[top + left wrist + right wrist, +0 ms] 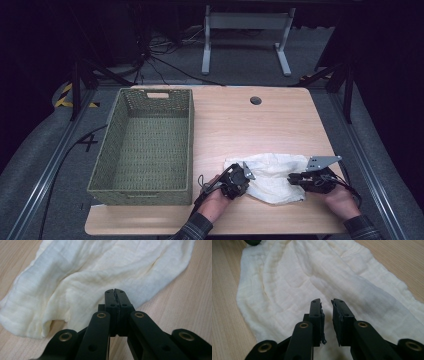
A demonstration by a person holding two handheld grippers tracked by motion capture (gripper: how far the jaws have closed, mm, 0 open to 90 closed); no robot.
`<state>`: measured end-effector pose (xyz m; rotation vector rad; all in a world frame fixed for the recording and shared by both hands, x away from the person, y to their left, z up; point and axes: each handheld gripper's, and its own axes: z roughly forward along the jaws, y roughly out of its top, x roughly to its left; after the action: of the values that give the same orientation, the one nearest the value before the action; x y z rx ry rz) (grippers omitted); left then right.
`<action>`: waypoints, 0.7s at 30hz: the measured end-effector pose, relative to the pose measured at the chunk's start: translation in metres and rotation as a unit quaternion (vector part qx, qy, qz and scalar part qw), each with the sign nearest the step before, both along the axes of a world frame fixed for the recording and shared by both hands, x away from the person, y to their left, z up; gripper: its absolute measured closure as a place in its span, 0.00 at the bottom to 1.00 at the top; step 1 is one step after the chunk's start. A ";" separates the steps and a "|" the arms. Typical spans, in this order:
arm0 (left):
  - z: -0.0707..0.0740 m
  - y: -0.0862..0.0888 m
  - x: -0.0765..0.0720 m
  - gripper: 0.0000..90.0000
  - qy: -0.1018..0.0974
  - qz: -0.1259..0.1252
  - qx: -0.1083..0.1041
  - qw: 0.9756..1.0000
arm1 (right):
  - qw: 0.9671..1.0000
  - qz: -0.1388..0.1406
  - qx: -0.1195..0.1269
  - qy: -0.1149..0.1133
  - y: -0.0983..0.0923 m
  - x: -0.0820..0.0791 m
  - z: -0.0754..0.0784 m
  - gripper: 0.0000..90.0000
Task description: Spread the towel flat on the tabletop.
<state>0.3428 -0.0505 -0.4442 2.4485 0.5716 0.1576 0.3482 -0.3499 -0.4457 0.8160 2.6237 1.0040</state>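
Observation:
A crumpled white cloth [272, 175] lies on the wooden table [250, 125] near its front edge, between my two hands. My left gripper [244, 184] sits at the cloth's left edge. In the left gripper view its jaws are shut tight [115, 291] with nothing showing between them, and the cloth [87, 272] spreads beyond and below the tips. My right gripper [293, 178] is at the cloth's right side. In the right gripper view it is open [326, 301] by a narrow gap, hovering low over the cloth [312, 272] with no fabric between the pads.
A green woven basket [190, 145], with nothing in it, stands on the left half of the table. A round cable hole [255, 100] sits near the far edge. Bare wood stretches between the basket and the right edge. Beyond the table are floor cables and a desk frame.

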 end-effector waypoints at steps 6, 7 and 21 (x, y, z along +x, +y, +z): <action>0.012 0.010 -0.006 0.98 -0.018 0.013 -0.013 1.000 | 1.000 -0.001 -0.001 0.001 -0.001 0.000 0.000 0.87; 0.011 0.011 -0.008 0.91 -0.019 0.013 -0.007 1.000 | 1.000 0.000 0.000 0.001 -0.001 0.000 0.000 0.87; -0.003 0.009 -0.003 0.98 0.007 0.015 0.019 1.000 | 1.000 0.001 0.000 0.003 -0.001 0.000 -0.001 0.87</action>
<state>0.3401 -0.0416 -0.4468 2.4804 0.6170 0.1651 0.3482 -0.3509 -0.4466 0.8183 2.6300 1.0043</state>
